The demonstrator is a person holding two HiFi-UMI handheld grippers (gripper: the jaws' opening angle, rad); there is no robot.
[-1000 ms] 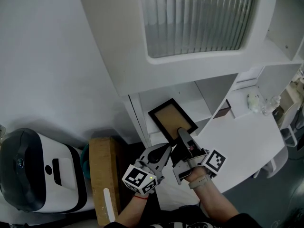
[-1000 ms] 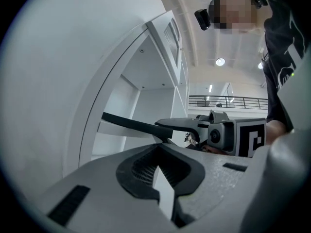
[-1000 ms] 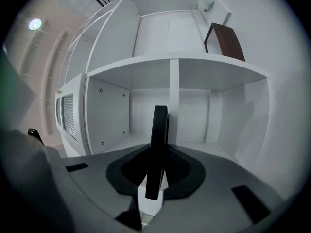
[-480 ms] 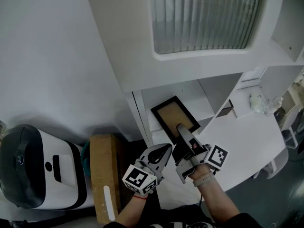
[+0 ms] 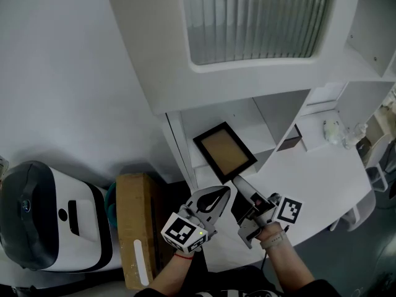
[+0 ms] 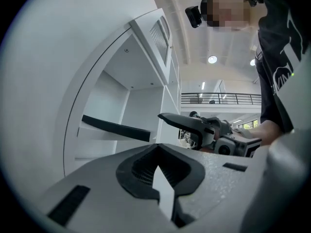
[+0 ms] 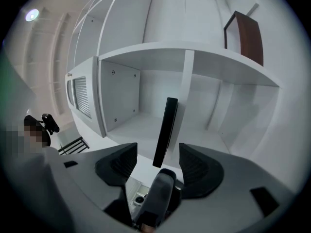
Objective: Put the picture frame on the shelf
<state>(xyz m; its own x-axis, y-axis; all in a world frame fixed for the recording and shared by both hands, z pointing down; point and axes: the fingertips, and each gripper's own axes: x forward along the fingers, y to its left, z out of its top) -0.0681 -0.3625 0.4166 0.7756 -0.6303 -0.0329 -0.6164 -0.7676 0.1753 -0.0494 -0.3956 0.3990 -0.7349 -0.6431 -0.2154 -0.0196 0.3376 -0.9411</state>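
The picture frame [image 5: 224,151], black-edged with a tan face, lies face up on a board of the white shelf unit [image 5: 263,142]. In the right gripper view the frame [image 7: 165,130] shows edge-on, just past my jaws. My right gripper [image 5: 240,184] has just been opening. It stands open in front of the frame's near corner, and its pads do not touch the frame. My left gripper [image 5: 218,193] hangs beside it on the left, shut and empty. The left gripper view shows the frame [image 6: 115,128] as a dark band on the shelf and the right gripper [image 6: 194,126] beside it.
A cabinet door with ribbed glass [image 5: 253,17] hangs above the shelf. A brown panel [image 5: 289,142] stands in the compartment to the right, next to a white desk [image 5: 322,184]. At lower left are a white-and-black machine [image 5: 43,218] and a cardboard box [image 5: 133,228].
The right gripper's jaws opened off the frame and drew back toward me. The frame stays on the shelf board. The left gripper shifted only slightly.
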